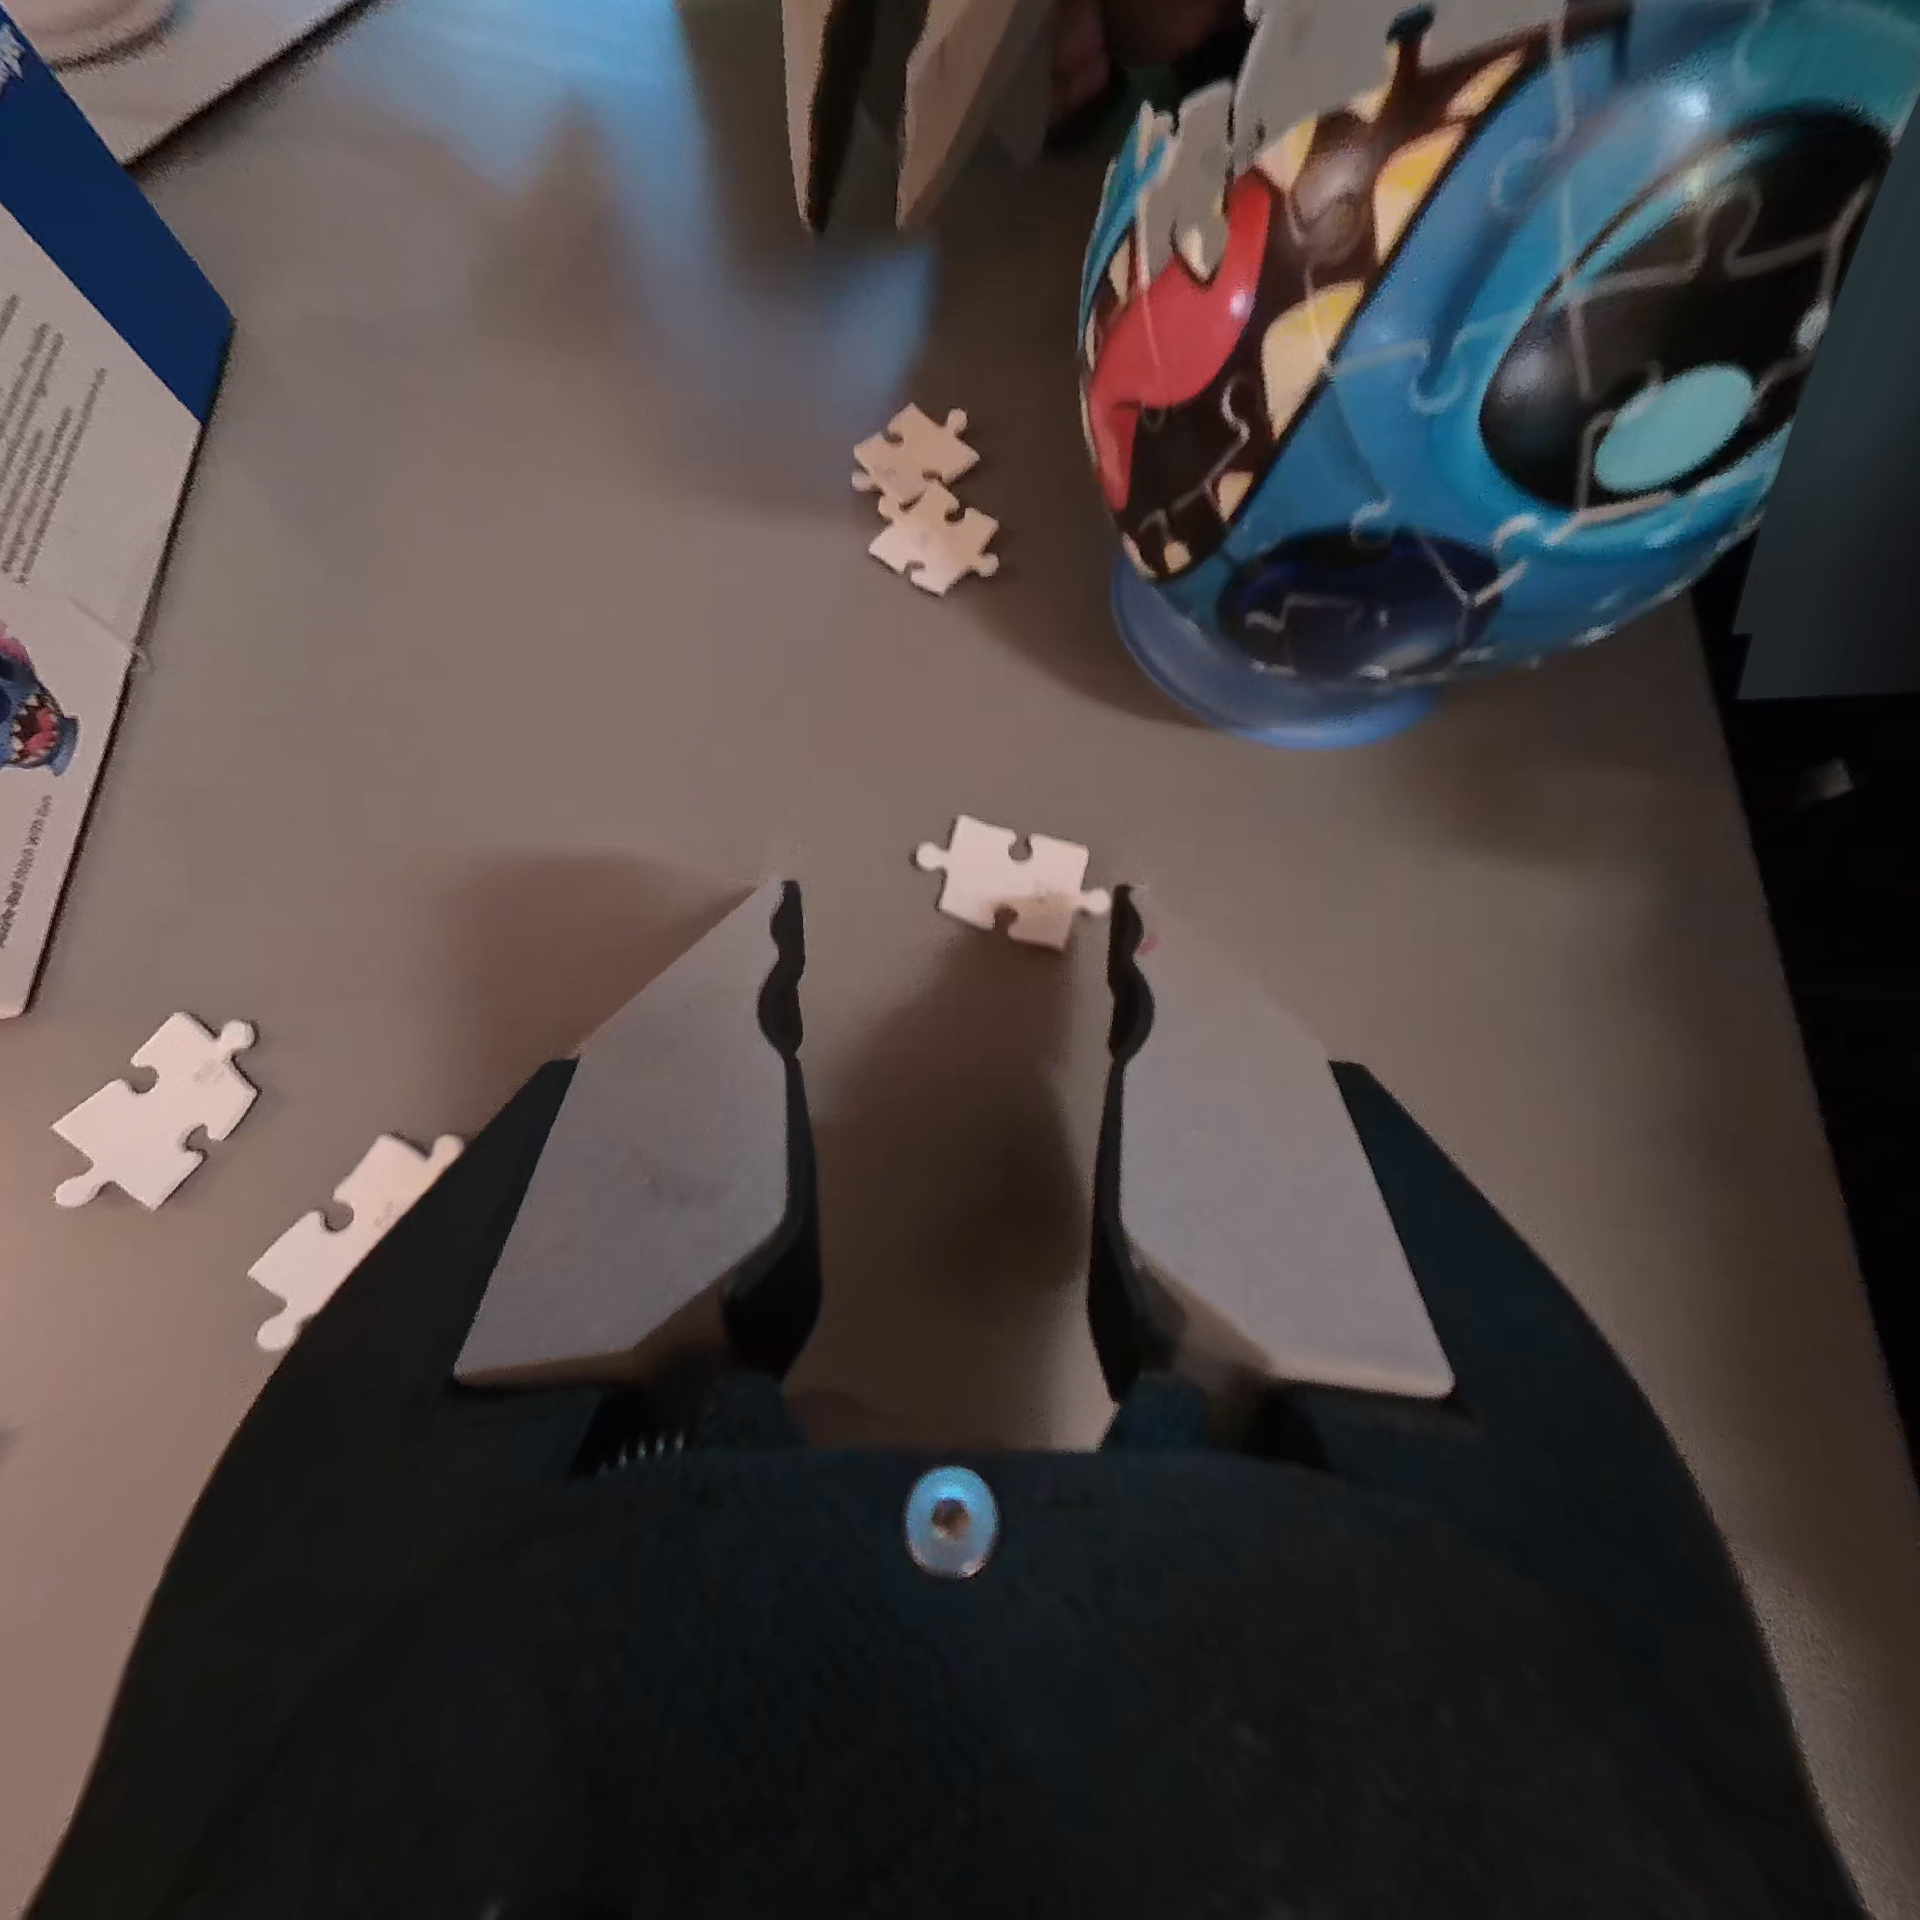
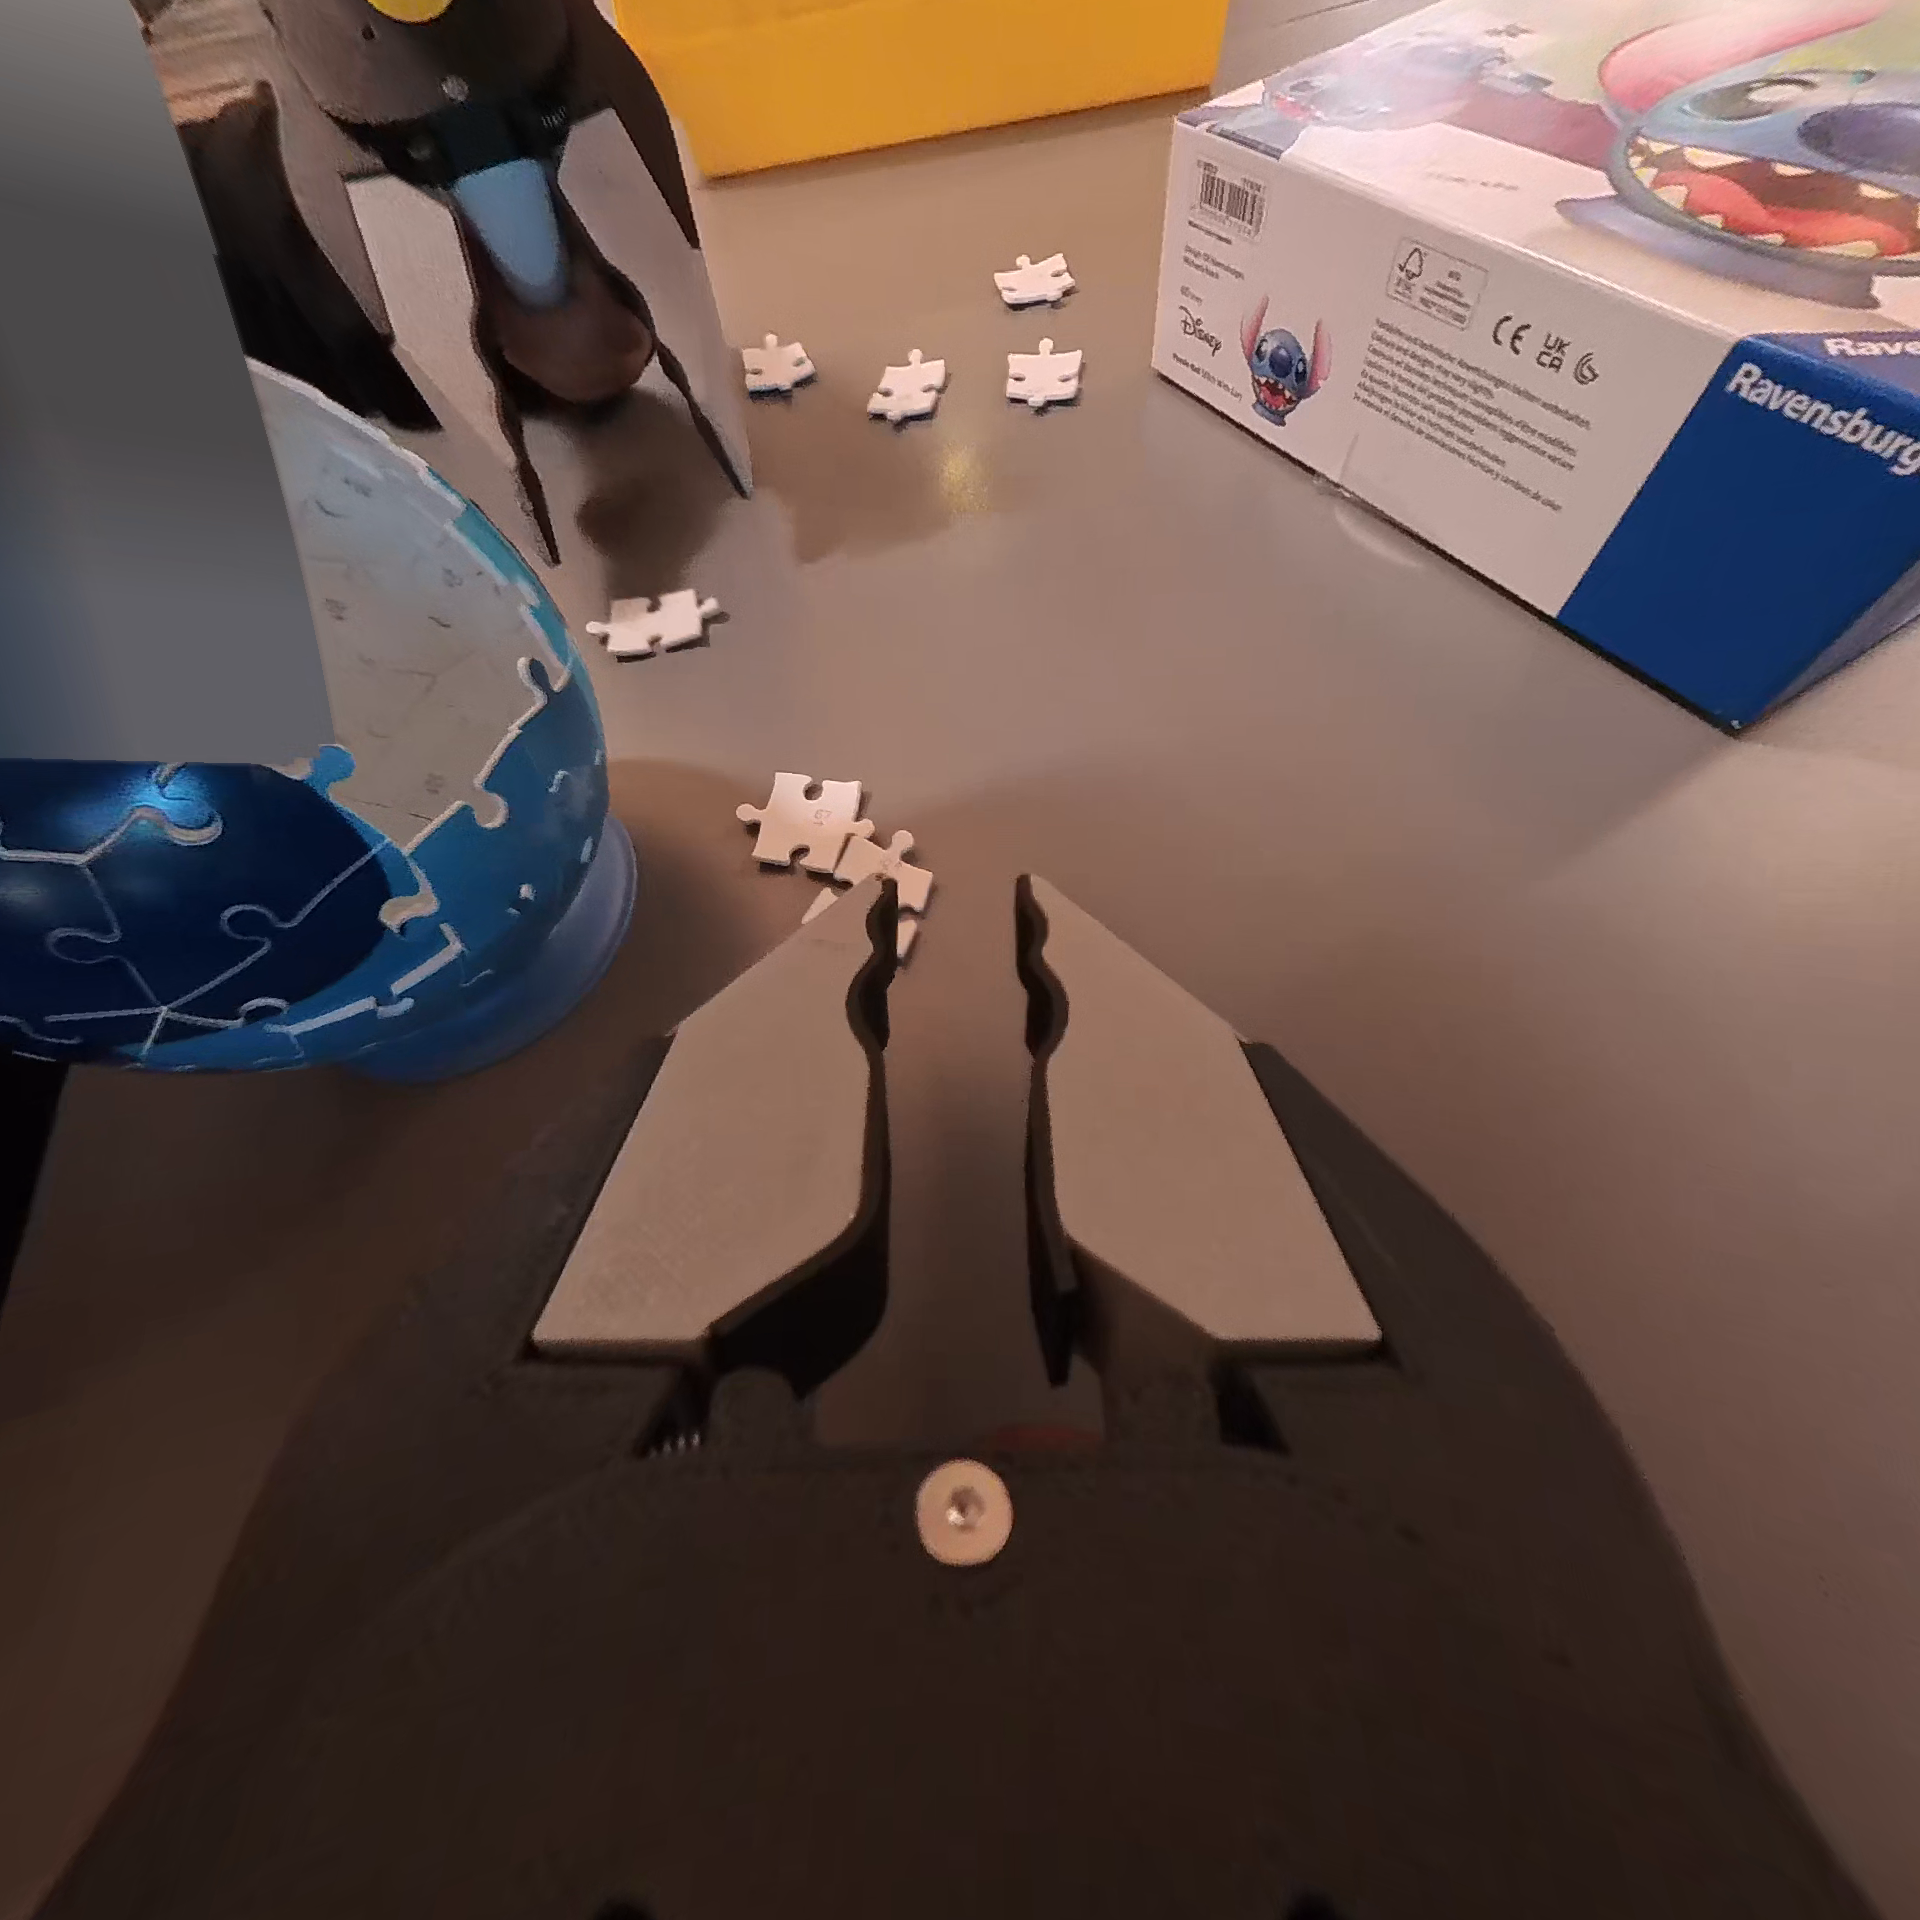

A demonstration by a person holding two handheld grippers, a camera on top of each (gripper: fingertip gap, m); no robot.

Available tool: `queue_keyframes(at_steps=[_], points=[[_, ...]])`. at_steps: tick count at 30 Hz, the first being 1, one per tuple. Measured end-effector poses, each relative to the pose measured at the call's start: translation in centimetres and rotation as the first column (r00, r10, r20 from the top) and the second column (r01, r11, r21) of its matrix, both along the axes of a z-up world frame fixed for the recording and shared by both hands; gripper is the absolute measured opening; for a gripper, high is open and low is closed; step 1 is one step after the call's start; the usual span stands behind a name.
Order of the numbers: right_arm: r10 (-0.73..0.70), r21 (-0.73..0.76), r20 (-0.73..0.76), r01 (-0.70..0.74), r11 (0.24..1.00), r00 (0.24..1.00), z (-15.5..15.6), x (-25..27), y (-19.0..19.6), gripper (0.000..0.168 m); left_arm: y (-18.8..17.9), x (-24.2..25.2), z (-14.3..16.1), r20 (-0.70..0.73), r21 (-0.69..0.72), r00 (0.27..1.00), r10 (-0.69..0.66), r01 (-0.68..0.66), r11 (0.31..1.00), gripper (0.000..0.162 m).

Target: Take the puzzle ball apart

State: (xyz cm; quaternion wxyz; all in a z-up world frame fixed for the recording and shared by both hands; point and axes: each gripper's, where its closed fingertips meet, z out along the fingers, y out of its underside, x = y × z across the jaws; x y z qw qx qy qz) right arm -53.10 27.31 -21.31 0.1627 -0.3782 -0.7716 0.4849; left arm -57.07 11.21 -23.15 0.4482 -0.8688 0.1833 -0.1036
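The puzzle ball [image 1: 1455, 395], blue with a red tongue and teeth, stands on a blue ring stand [image 1: 1278, 686] at the right. Its top is open with a jagged edge. In the right wrist view the ball [image 2: 312, 883] is at the left and shows its white inside. My left gripper [image 1: 956, 904] is open and empty, low over the table, with a loose white piece [image 1: 1013, 881] lying between its tips. My right gripper [image 2: 956, 899] is open and empty, with its tips next to two loose pieces [image 2: 805, 821]. The left gripper also shows in the right wrist view [image 2: 639, 520].
Several white pieces lie face down on the grey table [image 1: 520, 623], some near the ball [image 1: 920, 457] and some at the left [image 1: 156, 1112]. The puzzle's box [image 2: 1558, 364] lies at the right. A yellow box [image 2: 914, 73] stands at the back. Some 20 cm of space lies between my two pairs of fingers.
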Motion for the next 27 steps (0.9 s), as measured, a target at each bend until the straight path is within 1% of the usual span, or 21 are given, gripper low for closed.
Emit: queue_keyframes(at_steps=[3,7,8,10,12,14,17,21,22,24,27], points=[[0.010,-0.009,-0.009,-0.010,1.000,1.000,0.3,0.2,0.0,0.022,-0.8,0.4,-0.1,0.013,-0.011,0.999,-0.049,0.049,0.999,0.057],[0.068,-0.027,0.023,-0.068,0.997,0.997,-0.1,0.5,-1.1,0.033,-0.2,0.7,-0.4,0.020,-0.030,0.999,-0.048,0.049,0.998,0.057],[0.085,-0.014,0.034,-0.085,0.996,0.996,-0.5,0.6,-1.5,0.036,0.0,1.0,-0.4,0.011,-0.032,0.999,-0.053,0.053,0.998,0.057],[0.113,0.020,0.046,-0.114,0.993,0.993,-0.9,0.7,-2.1,0.037,0.4,1.6,-0.9,-0.032,-0.047,0.997,-0.073,0.071,0.996,0.056],[0.132,0.048,0.058,-0.135,0.990,0.990,-1.3,0.7,-2.6,0.039,0.6,1.8,-2.0,-0.091,-0.096,0.992,-0.091,0.082,0.992,0.056],[0.154,0.076,0.082,-0.160,0.984,0.985,-1.8,0.8,-3.1,0.041,0.9,2.2,-2.0,-0.099,-0.095,0.990,-0.100,0.091,0.991,0.053],[0.137,0.156,0.103,-0.151,0.976,0.985,-2.9,0.4,-3.2,0.042,1.3,2.3,-2.0,-0.083,-0.102,0.991,-0.104,0.095,0.990,0.046],[0.149,0.194,0.130,-0.173,0.966,0.980,-3.7,0.1,-3.7,0.041,1.9,1.7,-2.0,-0.061,-0.113,0.995,-0.076,0.069,0.991,0.046],[0.150,0.201,0.126,-0.173,0.964,0.981,-3.8,0.1,-3.7,0.039,2.1,1.6,-2.0,-0.053,-0.113,0.996,-0.072,0.066,0.991,0.047],[0.133,0.224,0.110,-0.155,0.962,0.985,-3.9,-0.1,-3.5,0.027,2.4,1.4,-1.7,-0.044,-0.100,0.997,-0.066,0.062,0.993,0.049],[0.127,0.227,0.107,-0.149,0.962,0.986,-3.9,-0.1,-3.4,0.026,3.3,0.4,-0.9,-0.057,-0.059,0.998,-0.028,0.025,0.998,0.049]])
